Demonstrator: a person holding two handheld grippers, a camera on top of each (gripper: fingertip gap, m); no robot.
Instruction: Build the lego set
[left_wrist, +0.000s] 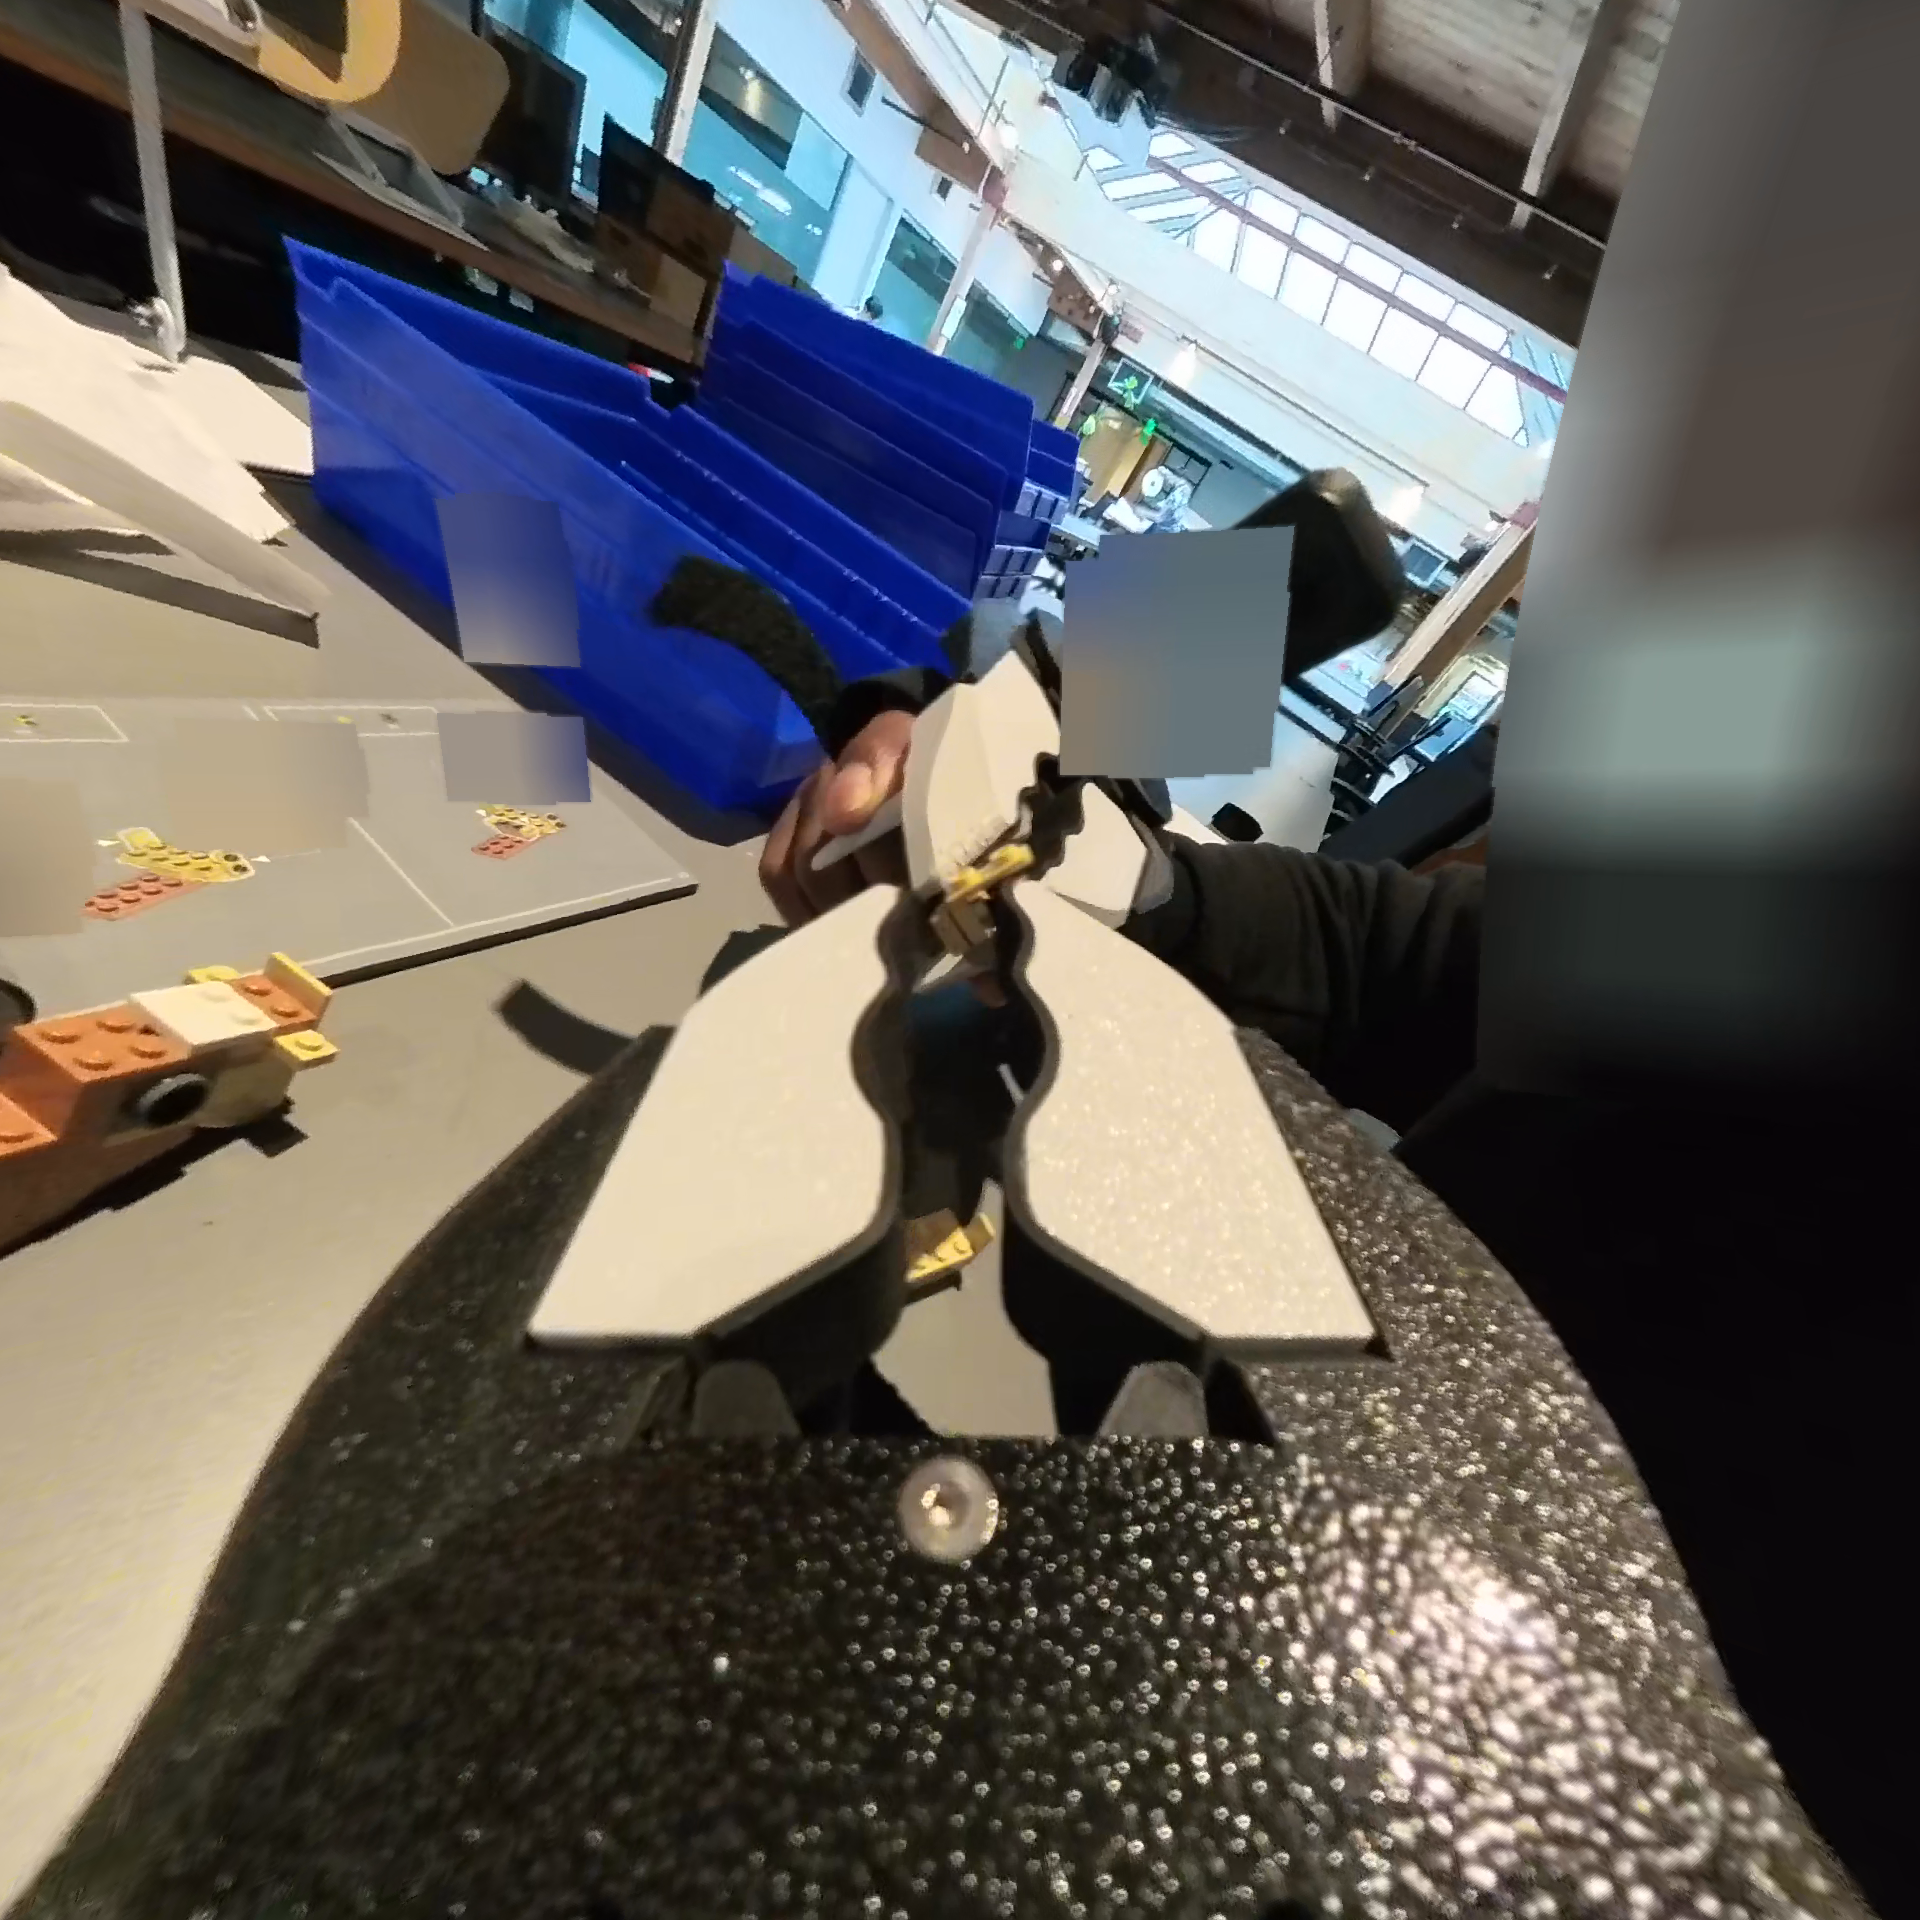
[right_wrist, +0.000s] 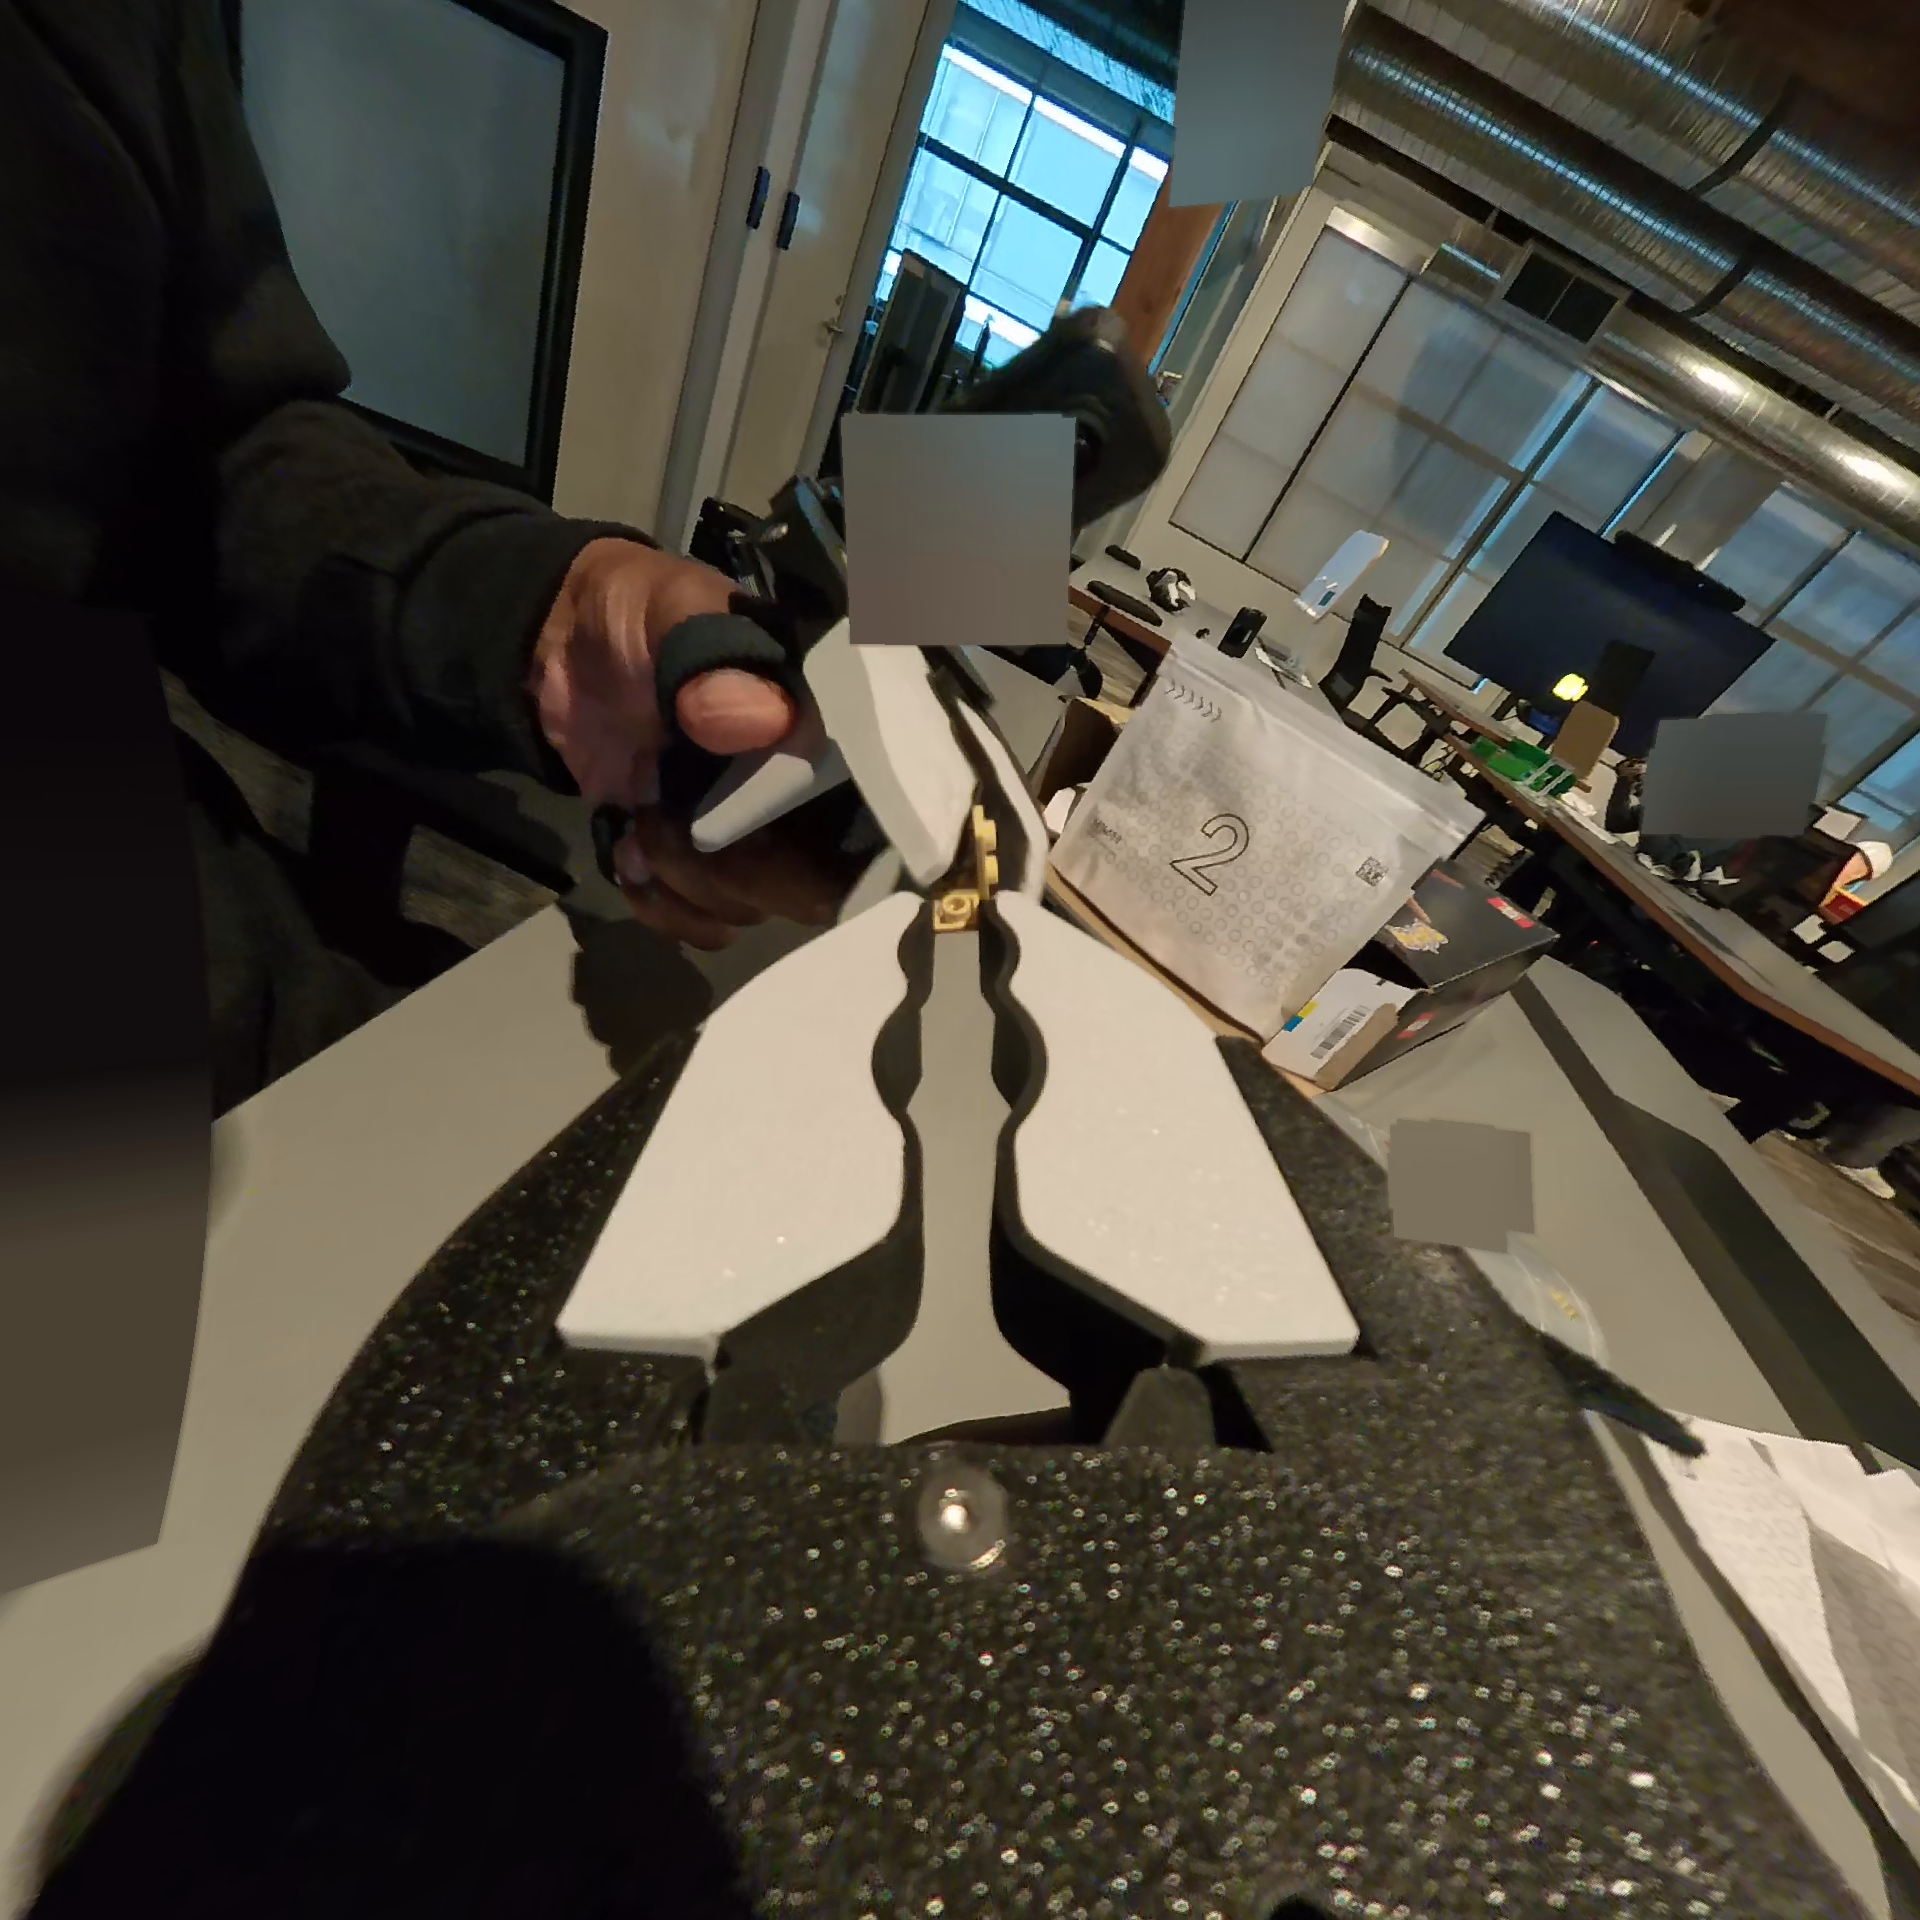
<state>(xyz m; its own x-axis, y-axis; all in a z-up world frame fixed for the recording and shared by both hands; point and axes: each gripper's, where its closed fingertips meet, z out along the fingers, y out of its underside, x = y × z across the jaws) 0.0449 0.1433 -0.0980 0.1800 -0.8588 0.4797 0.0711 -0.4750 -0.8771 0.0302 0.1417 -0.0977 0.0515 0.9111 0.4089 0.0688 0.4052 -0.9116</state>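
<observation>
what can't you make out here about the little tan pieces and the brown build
- Whether the two tan pieces are joined: both views, fingertips cover the contact.
- Brown build: left wrist view, cut off by the left edge.
- Loose tan piece: left wrist view, partly hidden behind the left gripper.

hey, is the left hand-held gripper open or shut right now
Shut. In the left wrist view, the left hand-held gripper has its fingertips closed on a small tan lego piece, meeting the right hand-held gripper above the table.
</observation>
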